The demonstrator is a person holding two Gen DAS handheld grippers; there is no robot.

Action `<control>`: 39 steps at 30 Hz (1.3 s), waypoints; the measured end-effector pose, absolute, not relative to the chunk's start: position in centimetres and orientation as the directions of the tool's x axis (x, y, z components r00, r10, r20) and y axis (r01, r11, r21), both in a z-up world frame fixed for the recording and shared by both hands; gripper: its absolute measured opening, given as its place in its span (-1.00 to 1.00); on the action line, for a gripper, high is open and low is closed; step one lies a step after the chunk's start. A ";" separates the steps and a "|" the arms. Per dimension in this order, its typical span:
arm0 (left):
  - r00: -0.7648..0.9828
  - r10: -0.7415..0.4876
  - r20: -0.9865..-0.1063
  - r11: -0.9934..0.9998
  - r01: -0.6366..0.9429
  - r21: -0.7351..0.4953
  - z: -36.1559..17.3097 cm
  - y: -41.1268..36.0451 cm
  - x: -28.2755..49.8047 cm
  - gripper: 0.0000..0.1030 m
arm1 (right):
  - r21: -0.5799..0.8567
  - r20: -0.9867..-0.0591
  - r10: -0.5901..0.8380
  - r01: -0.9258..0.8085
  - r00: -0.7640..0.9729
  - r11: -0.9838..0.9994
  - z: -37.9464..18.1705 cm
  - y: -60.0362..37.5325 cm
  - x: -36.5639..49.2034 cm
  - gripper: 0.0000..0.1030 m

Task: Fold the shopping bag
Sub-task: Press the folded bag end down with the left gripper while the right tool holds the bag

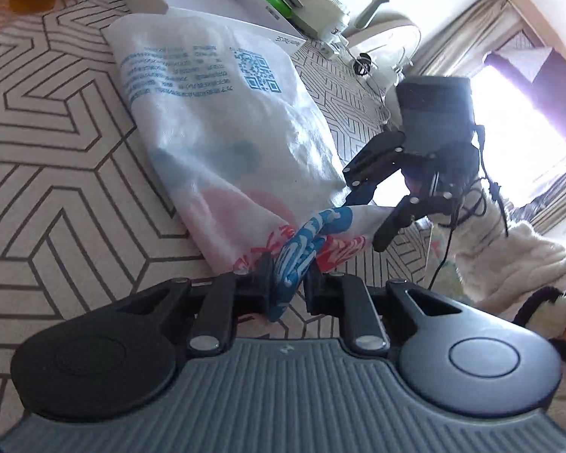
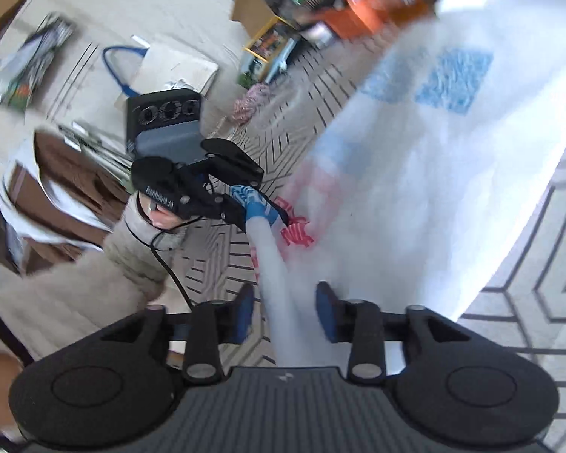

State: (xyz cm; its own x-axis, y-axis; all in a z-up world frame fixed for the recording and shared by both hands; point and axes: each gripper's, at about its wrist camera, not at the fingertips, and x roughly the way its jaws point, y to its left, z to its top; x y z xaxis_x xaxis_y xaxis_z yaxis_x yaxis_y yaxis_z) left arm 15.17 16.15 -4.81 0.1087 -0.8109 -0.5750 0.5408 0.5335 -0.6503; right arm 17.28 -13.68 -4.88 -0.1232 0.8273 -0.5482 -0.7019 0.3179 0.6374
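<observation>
Two grippers work the shopping bag (image 1: 222,120) at lower centre: left gripper (image 1: 288,283) clenched on its handle (image 1: 302,249), right gripper (image 2: 285,311) released around the handle; bag body lies flat, folding incomplete.

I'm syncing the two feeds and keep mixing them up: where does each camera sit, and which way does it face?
Left wrist view: sits on the left gripper, looking along its jaws across the shopping bag on the patterned cloth; the right gripper and a fluffy sleeve show.
Right wrist view: sits on the right gripper, looking along the bag's stretched handle toward the left gripper; blurred.
Shared: the bag, the cloth, each other's gripper.
</observation>
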 end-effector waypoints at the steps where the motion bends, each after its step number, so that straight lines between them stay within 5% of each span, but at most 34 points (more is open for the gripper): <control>1: 0.113 -0.812 -0.573 0.537 0.528 -0.658 -4.9 16.3 15.2 -0.69 | 0.592 -0.566 0.820 -0.736 -0.090 0.328 -4.4 -13.9 16.6 -0.13; 3: 0.113 -0.812 -0.573 0.543 0.508 -0.669 -5.0 16.3 15.4 -0.69 | 0.445 -0.606 0.795 -0.822 0.017 0.356 -3.5 -14.0 14.6 -0.16; 6: 0.101 -0.815 -0.570 0.544 0.471 -0.694 -5.3 16.2 15.8 -0.69 | 0.337 -0.628 0.774 -0.869 0.079 0.362 -2.9 -13.9 12.8 -0.60; 11: 0.161 -0.794 -0.587 0.581 0.488 -0.652 -4.3 16.3 15.3 -0.69 | 0.530 -0.622 0.783 -0.736 0.001 0.422 -4.3 -14.7 14.9 -0.80; 18: 0.419 -0.656 -0.628 0.711 0.623 -0.326 1.1 13.6 11.1 -0.65 | 0.755 -0.578 0.806 -0.457 -0.125 0.471 -6.6 -15.7 18.8 -0.84; 23: 0.551 -0.628 -0.549 0.724 0.672 -0.154 4.3 12.3 8.4 -0.64 | 0.823 -0.540 0.824 -0.311 -0.173 0.475 -7.9 -16.2 20.4 -0.85; 36: 0.361 -0.677 -0.642 0.582 0.796 -0.167 0.6 6.5 10.1 -0.53 | 0.881 -0.471 0.854 -0.173 -0.221 0.441 -10.1 -16.3 22.5 -0.85; 39: 0.326 -0.694 -0.642 0.595 0.762 -0.257 -0.5 7.0 12.4 -0.56 | 0.883 -0.466 0.857 -0.169 -0.220 0.437 -10.2 -16.2 22.6 -0.87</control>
